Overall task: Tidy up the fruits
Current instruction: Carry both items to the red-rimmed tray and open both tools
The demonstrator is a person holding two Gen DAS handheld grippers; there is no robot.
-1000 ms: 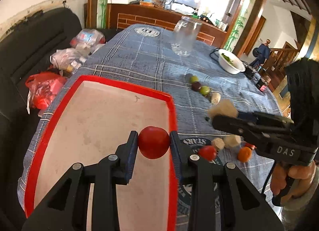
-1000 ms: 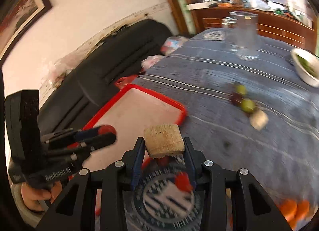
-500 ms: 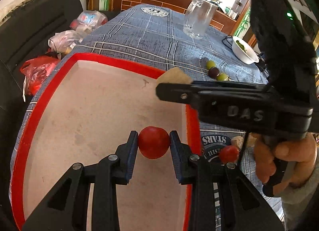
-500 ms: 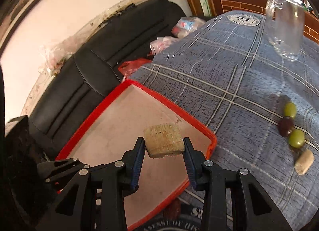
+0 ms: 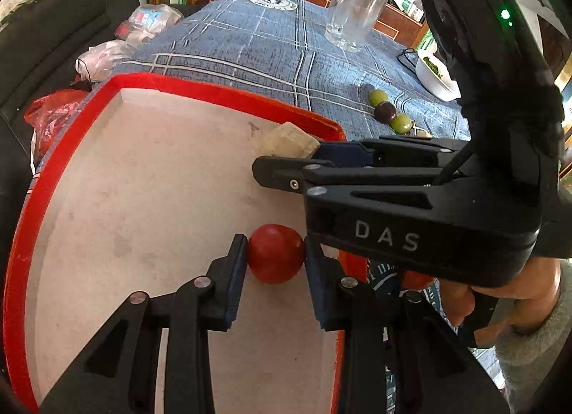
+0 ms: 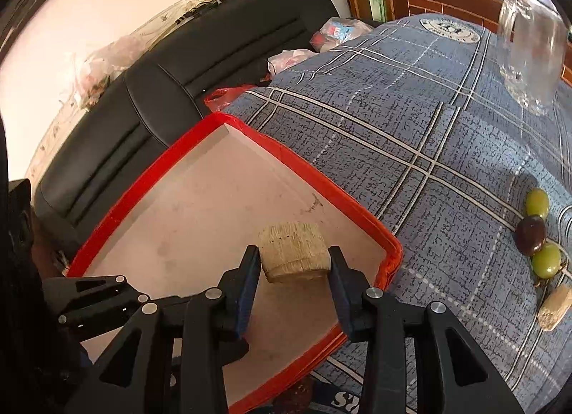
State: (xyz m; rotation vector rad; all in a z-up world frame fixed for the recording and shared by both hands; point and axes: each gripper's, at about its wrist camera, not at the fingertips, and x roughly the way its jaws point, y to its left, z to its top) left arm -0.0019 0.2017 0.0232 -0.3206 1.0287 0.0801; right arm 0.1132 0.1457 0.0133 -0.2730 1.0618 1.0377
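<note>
The left gripper [image 5: 275, 256] pinched a round, glossy red tomato [image 5: 275, 253] between its two dark pads, holding it over the pale floor of the red-rimmed rectangular tray [image 5: 221, 94], near the tray's right edge; whether the tomato touched the floor could not be told. The right gripper [image 6: 293, 265] was clamped on a pale, fibrous, roughly cut beige fruit chunk [image 6: 293, 251], its pads pressed on the chunk's two sides, above the tray's floor close to the far right corner. In the left wrist view the right gripper reached in from the right, crossing over the tray's right rim, with the chunk at its tip. The tray lay on the blue plaid tablecloth [image 6: 411, 121]. Further along the cloth, beyond the tray's right side, two green grapes [image 6: 536, 201] and a dark purple grape [image 6: 531, 235] sat in a touching row, with another beige chunk [image 6: 554, 306] just beside them. A clear glass mug [image 5: 355, 17] stood toward the table's far edge.
</note>
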